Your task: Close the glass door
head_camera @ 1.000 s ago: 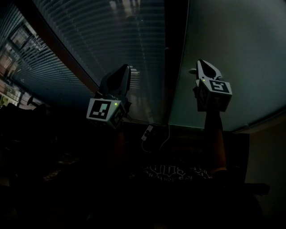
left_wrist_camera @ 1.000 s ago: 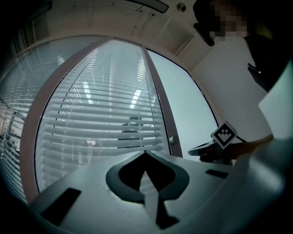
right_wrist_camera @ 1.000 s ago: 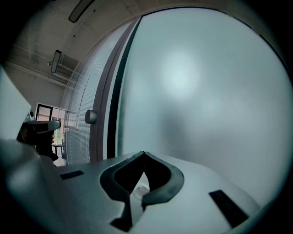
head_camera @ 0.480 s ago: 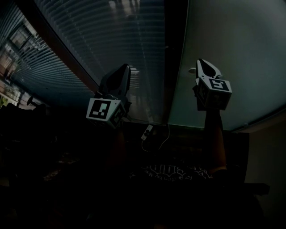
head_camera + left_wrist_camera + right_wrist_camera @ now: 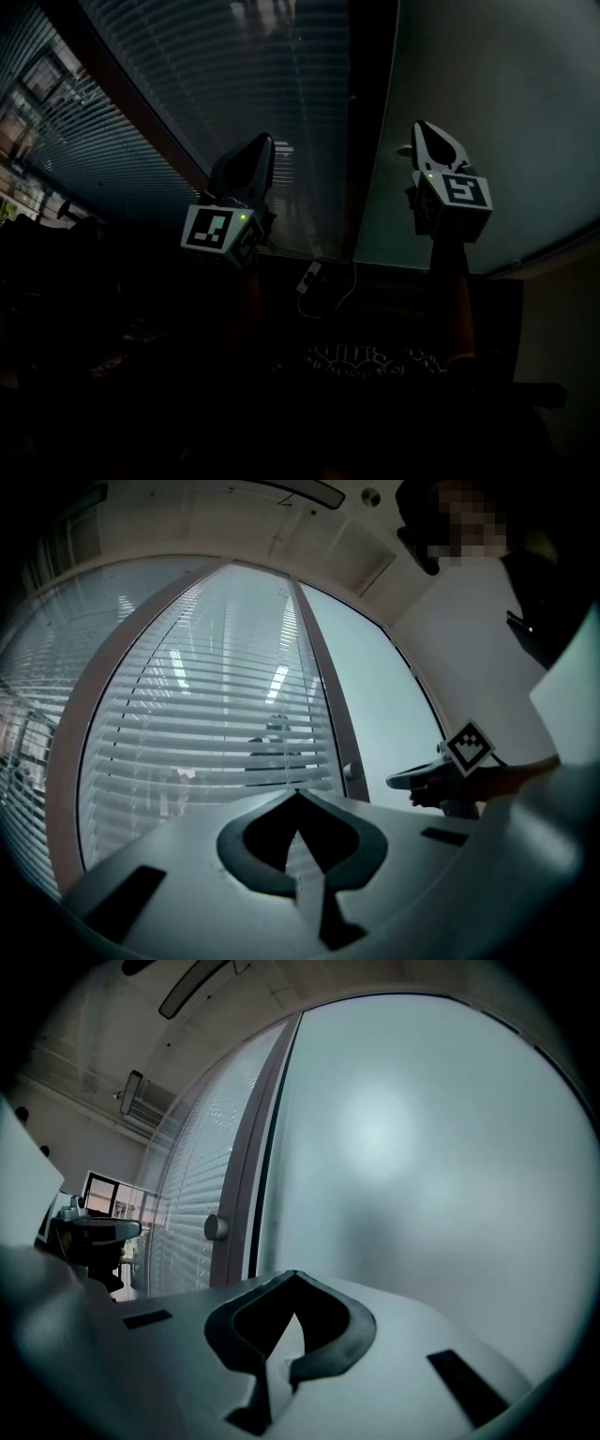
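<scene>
While the right gripper [image 5: 425,131], fingers [image 5: 228,1327] closed on nothing, faces the glass door [image 5: 497,103], a knob [image 5: 216,1227] left of them, the left gripper [image 5: 260,141], likewise closed and empty, faces blinds [image 5: 187,84].

2 grippers (L [image 5: 261,142], R [image 5: 424,129]), 1 glass door [image 5: 497,94], 1 blinds pane [image 5: 216,75], 1 knob [image 5: 216,1227].

Pale grey-blue frosted glass door [image 5: 422,1147], white horiz.-striped blinds [image 5: 206,733], b&w square-patterned marker cube [image 5: 218,230].
</scene>
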`<state>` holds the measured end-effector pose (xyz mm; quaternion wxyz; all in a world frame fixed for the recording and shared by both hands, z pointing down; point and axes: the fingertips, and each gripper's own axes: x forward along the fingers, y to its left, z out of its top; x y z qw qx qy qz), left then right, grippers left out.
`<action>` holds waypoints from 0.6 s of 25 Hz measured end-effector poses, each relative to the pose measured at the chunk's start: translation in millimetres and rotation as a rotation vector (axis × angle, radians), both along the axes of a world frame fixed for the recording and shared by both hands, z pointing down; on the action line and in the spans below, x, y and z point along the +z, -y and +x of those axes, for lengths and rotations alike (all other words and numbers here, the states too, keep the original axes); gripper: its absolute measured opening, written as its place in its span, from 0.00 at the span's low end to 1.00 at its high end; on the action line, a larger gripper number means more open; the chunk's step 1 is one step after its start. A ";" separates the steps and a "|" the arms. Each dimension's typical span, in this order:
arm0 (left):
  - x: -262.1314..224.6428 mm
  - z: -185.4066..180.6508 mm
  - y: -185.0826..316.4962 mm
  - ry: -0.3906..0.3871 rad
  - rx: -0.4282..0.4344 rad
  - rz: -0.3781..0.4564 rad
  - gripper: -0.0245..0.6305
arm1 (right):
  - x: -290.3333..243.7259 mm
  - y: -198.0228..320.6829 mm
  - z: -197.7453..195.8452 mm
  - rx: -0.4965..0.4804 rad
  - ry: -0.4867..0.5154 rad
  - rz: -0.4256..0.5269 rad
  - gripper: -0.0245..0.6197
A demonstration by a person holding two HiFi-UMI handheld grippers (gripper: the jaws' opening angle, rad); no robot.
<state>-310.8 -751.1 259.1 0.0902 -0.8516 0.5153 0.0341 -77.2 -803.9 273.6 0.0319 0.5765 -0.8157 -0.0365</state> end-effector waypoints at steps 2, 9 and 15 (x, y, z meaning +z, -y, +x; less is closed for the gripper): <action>-0.4 0.1 -0.3 0.000 0.000 0.000 0.04 | -0.5 -1.1 -0.4 0.000 -0.013 0.004 0.04; -2.1 -0.2 0.1 0.000 -0.001 0.004 0.04 | -6.7 -4.8 -2.8 -0.009 -0.019 0.016 0.04; -2.5 -2.6 -2.5 -0.006 -0.007 0.006 0.04 | -5.5 -8.5 -0.1 -0.011 -0.008 0.014 0.04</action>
